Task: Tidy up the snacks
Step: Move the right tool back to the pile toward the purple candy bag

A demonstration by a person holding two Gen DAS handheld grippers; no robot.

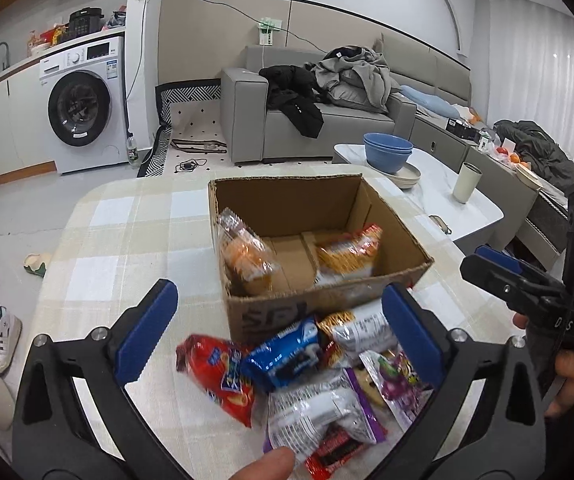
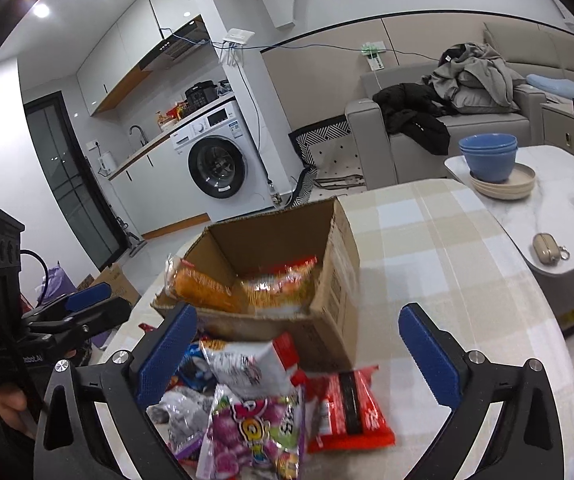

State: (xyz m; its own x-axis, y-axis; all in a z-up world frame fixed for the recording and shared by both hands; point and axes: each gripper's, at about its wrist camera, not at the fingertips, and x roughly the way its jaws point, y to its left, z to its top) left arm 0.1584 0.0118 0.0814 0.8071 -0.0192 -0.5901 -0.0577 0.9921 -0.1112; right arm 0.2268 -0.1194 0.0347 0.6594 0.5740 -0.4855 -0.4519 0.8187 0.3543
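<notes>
An open cardboard box stands on the checked tablecloth. Inside it lie an orange packet at the left and a yellow-red packet at the right. In front of the box is a loose pile of snacks: a red packet, a blue biscuit packet, a silver packet, a purple candy bag and a red bar packet. My left gripper hangs open over the pile's left part. My right gripper hangs open over its right part. Neither holds anything.
A white side table at the right carries blue bowls on plates, a cream cup and a small case. Behind are a grey sofa with clothes and a washing machine. The tablecloth's round edge curves off to the left.
</notes>
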